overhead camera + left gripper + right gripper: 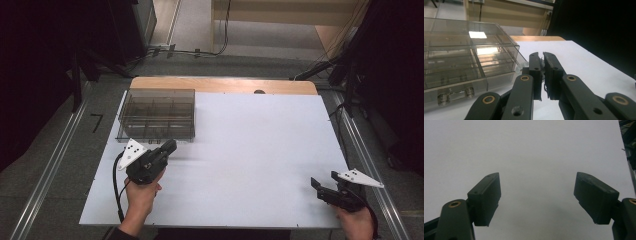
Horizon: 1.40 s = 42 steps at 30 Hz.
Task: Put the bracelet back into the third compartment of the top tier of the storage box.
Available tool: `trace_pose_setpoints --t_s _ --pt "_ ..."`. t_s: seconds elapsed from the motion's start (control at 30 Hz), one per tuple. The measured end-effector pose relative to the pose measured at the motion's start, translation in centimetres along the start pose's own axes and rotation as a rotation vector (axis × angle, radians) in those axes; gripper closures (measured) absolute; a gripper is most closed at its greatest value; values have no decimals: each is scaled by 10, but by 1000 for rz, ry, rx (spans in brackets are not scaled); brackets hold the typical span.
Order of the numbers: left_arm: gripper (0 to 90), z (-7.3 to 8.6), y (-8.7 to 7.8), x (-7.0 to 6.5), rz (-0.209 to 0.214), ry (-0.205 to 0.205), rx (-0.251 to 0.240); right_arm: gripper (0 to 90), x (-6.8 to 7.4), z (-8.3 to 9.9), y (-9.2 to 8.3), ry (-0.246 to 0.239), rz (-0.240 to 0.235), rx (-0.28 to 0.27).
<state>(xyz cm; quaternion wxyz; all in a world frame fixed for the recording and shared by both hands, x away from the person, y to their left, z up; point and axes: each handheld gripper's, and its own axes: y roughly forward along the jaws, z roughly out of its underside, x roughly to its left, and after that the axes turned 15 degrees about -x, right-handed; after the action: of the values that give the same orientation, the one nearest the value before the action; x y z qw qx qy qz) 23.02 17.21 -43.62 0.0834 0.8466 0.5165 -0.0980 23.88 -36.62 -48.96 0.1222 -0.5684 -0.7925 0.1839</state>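
Note:
A clear smoky plastic organiser box (156,114) with several compartments stands at the far left of the white table top (250,150). My left gripper (172,145) is just in front of the box's near right corner, pointing toward it. In the left gripper view the box (461,57) is on the left and the gripper (541,53) is shut, jaws almost touching; a small clear tab (520,68) shows beside the left jaw, and I cannot tell if anything thin is pinched. My right gripper (315,182) rests at the near right, open (537,187), with nothing between its jaws.
A wooden strip (225,85) runs along the table's far edge. Metal rails (55,165) flank the table on the floor, and cables (190,51) and dark stands lie beyond it. Small metal parts (442,98) lie in the box's front compartment.

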Motion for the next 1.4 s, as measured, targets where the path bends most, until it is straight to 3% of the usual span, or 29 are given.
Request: trace_pose_setpoints --t_s 0.8,1.3,1.4 --pt "849 -7 15 10 -27 -5 -36 202 0 0 0 1 -2 4" --pt "849 0 34 18 -51 5 -17 202 0 1 1 0 -1 7" --pt "848 2 40 22 -44 1 9 202 0 1 1 0 -1 7"
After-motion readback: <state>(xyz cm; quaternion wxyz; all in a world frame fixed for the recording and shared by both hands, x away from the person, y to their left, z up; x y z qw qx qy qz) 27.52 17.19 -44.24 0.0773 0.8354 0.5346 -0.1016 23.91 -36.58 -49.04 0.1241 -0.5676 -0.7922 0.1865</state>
